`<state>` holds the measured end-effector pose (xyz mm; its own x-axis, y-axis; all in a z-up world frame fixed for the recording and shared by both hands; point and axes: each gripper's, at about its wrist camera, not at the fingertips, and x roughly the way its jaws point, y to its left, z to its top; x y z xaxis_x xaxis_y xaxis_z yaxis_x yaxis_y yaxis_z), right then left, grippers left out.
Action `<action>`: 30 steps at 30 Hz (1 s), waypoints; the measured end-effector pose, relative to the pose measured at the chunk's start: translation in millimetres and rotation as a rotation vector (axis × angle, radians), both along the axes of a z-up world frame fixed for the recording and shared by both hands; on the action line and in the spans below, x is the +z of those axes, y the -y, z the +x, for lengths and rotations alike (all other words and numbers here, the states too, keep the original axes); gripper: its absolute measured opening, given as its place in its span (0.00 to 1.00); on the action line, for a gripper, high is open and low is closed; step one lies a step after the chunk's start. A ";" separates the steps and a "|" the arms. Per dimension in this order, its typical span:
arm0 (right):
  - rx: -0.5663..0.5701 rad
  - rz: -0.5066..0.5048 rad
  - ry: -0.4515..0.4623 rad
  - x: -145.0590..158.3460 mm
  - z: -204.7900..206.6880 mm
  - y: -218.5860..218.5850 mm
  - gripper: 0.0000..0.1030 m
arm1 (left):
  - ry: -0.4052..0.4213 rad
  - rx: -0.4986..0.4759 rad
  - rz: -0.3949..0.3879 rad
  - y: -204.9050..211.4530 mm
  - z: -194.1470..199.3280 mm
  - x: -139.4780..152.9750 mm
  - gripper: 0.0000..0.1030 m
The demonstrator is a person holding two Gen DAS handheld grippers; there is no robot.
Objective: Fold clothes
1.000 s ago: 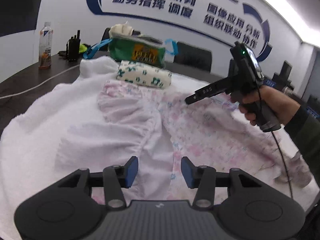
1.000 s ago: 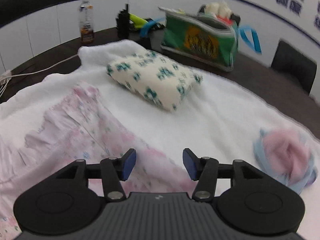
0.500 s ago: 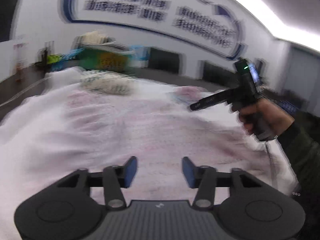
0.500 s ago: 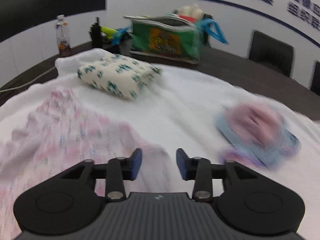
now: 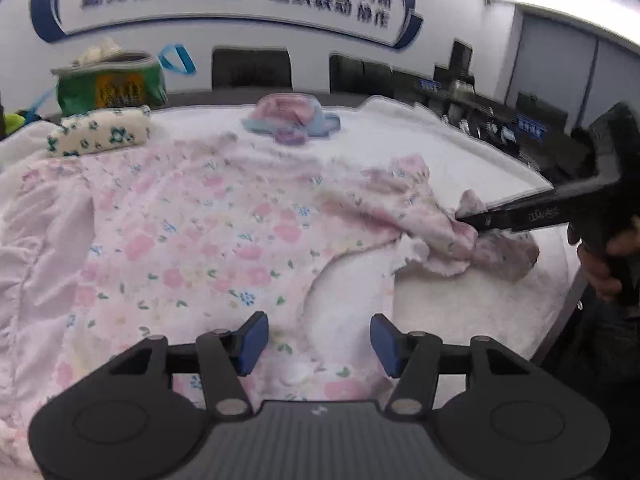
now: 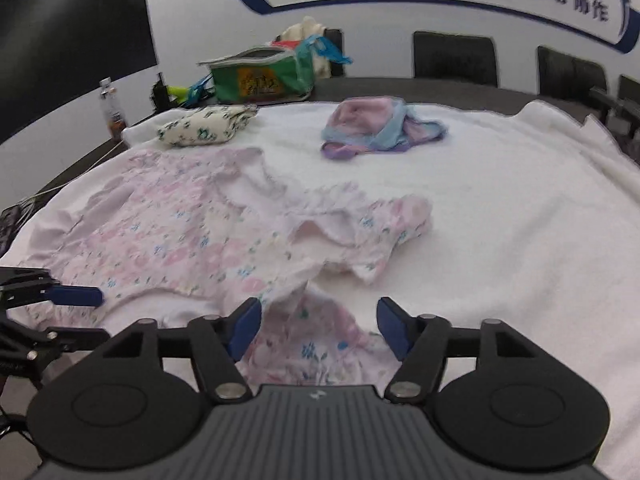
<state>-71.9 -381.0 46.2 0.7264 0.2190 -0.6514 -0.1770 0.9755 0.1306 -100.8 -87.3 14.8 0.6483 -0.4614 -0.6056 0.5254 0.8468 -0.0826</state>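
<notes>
Left wrist view: the left gripper (image 5: 316, 338) is seen low over the pink floral garment (image 5: 192, 240), its blue-padded fingers (image 5: 252, 336) set wide apart with nothing between them. The garment is spread across a white towel (image 5: 460, 300) that covers the table, occupying the left and centre of the towel. At the right edge, the right gripper (image 5: 464, 222) is held by a hand (image 5: 608, 264); its tip is seen at a bunched corner of the garment, though whether cloth is pinched cannot be told from this angle. Beyond the garment, a folded green-flowered cloth (image 5: 100, 130) lies at the far left, and a pink and blue bundle (image 5: 292, 118) lies near the far edge of the towel. A green bag (image 5: 108, 84) is noted behind them.

Right wrist view: the right gripper (image 6: 318, 326) is shown with its fingers (image 6: 390, 326) well apart. A fold of the pink floral garment (image 6: 168, 224) lies between and beneath them, unclamped. The garment extends to the left and away from the gripper over the white towel (image 6: 520, 220). The left gripper (image 6: 72, 296) is seen at the left edge, at the garment's near hem. The folded green-flowered cloth (image 6: 204, 128), the pink and blue bundle (image 6: 376, 126), the green bag (image 6: 264, 78) and a bottle (image 6: 112, 110) are recorded further back.
</notes>
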 end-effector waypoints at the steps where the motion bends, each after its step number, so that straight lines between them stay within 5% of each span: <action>1: -0.004 0.006 -0.020 -4.9 4.0 0.7 0.01 | 0.004 0.001 0.009 0.8 -1.0 -1.0 0.53; 6: -0.198 0.273 0.008 9.0 12.4 48.7 0.03 | 0.024 0.007 0.055 4.6 -5.3 -5.5 0.52; 7: -0.241 0.255 0.009 10.6 13.2 55.1 0.05 | 0.019 0.004 0.057 4.3 -3.7 -5.1 0.52; 8: -0.289 0.199 0.001 11.0 16.1 58.4 0.10 | 0.014 0.001 0.058 3.6 -2.7 -4.4 0.52; 9: -0.324 0.155 -0.009 11.0 18.9 61.1 0.35 | 0.007 -0.002 0.055 2.0 -1.7 -3.1 0.52; 10: -0.329 0.136 -0.014 11.3 21.1 61.9 0.43 | -0.007 -0.002 0.045 0.7 -0.1 -1.1 0.52; 14: -0.288 0.174 -0.011 16.9 48.2 74.6 0.61 | 0.008 -0.059 -0.029 12.7 2.1 16.9 0.54; 17: -0.267 0.203 -0.066 11.5 82.5 84.4 0.63 | 0.063 -0.117 -0.060 31.6 1.1 29.8 0.54; 20: -0.219 0.292 -0.115 1.2 113.7 89.5 0.63 | 0.139 -0.109 0.038 60.5 3.3 24.8 0.54; 22: -0.264 0.306 -0.139 -0.6 119.1 96.8 0.63 | 0.120 -0.114 0.049 69.4 7.6 19.7 0.54; 24: -0.222 0.309 -0.122 3.0 106.5 96.7 0.65 | 0.095 -0.141 0.041 71.6 10.7 14.6 0.54; 27: -0.082 0.289 -0.013 3.2 60.2 94.5 0.79 | 0.060 -0.162 0.044 73.8 18.7 6.5 0.54; 30: 0.027 0.138 0.090 -5.5 14.3 77.0 0.81 | 0.023 -0.155 0.055 74.8 29.3 -1.1 0.52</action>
